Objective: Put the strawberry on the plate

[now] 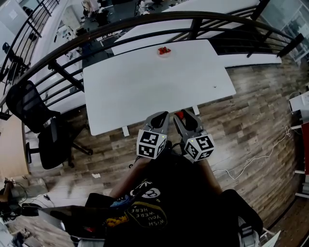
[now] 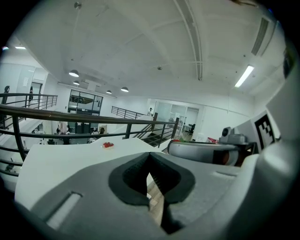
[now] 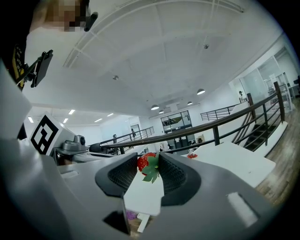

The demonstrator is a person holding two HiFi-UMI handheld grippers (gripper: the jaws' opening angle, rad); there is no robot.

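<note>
A small white plate (image 1: 164, 52) with red strawberries on it sits near the far edge of the white table (image 1: 154, 82); it also shows as the plate (image 2: 108, 146) and the plate (image 3: 192, 155) in the gripper views. My right gripper (image 1: 180, 116) hangs at the table's near edge, shut on a red strawberry (image 3: 146, 162) with green leaves at its tips; the strawberry (image 1: 179, 114) peeks out red in the head view. My left gripper (image 1: 161, 116) is right beside it, jaws together with nothing between them, its tips (image 2: 150, 154) meeting.
A black office chair (image 1: 43, 130) stands on the wood floor left of the table. A dark curved railing (image 1: 145, 23) runs behind the table, with another white table (image 1: 193, 7) beyond it. A light cable (image 1: 260, 157) lies on the floor at right.
</note>
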